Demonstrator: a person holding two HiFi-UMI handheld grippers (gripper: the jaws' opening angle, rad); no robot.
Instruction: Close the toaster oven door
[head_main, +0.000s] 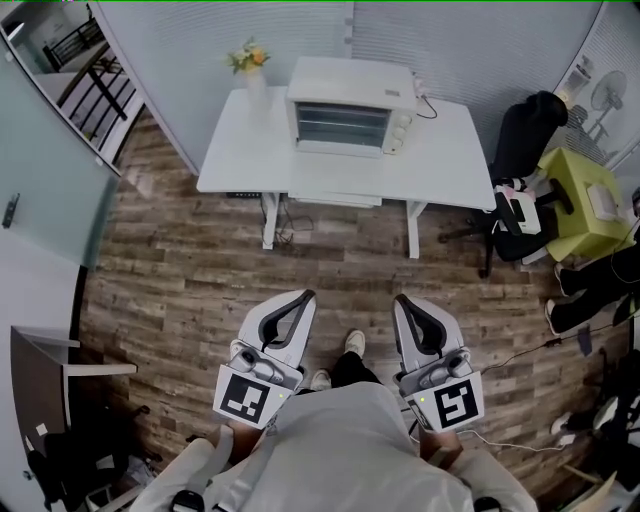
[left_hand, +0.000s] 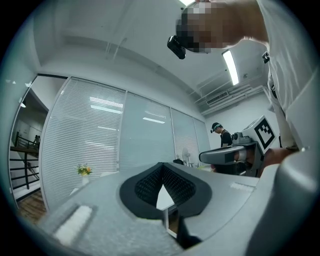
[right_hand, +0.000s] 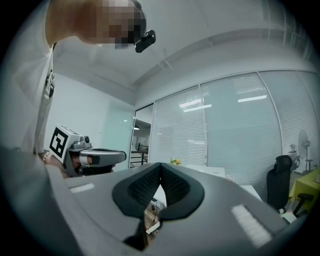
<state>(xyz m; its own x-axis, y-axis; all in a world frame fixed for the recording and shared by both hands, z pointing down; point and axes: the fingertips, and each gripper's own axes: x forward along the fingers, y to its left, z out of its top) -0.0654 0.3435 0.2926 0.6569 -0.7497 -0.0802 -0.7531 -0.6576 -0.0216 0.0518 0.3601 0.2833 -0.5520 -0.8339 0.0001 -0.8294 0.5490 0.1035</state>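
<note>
A white toaster oven (head_main: 350, 108) stands on the white table (head_main: 245, 160) at the far side of the room, its glass front facing me. From here I cannot tell how its door stands. Both grippers are held level near the person's body, well short of the table. The left gripper (head_main: 305, 296) is shut with nothing between its tips, as the left gripper view confirms (left_hand: 162, 166). The right gripper (head_main: 399, 299) is also shut and empty (right_hand: 160, 165). Each shows in the other's view: the right gripper (left_hand: 226, 156) and the left gripper (right_hand: 102, 158).
A vase of yellow flowers (head_main: 252, 68) stands at the table's back left corner. A black office chair (head_main: 524, 135) and a yellow-green seat (head_main: 585, 200) are at the right. Wood floor (head_main: 190, 270) lies between me and the table. Cables (head_main: 520, 355) trail at the right.
</note>
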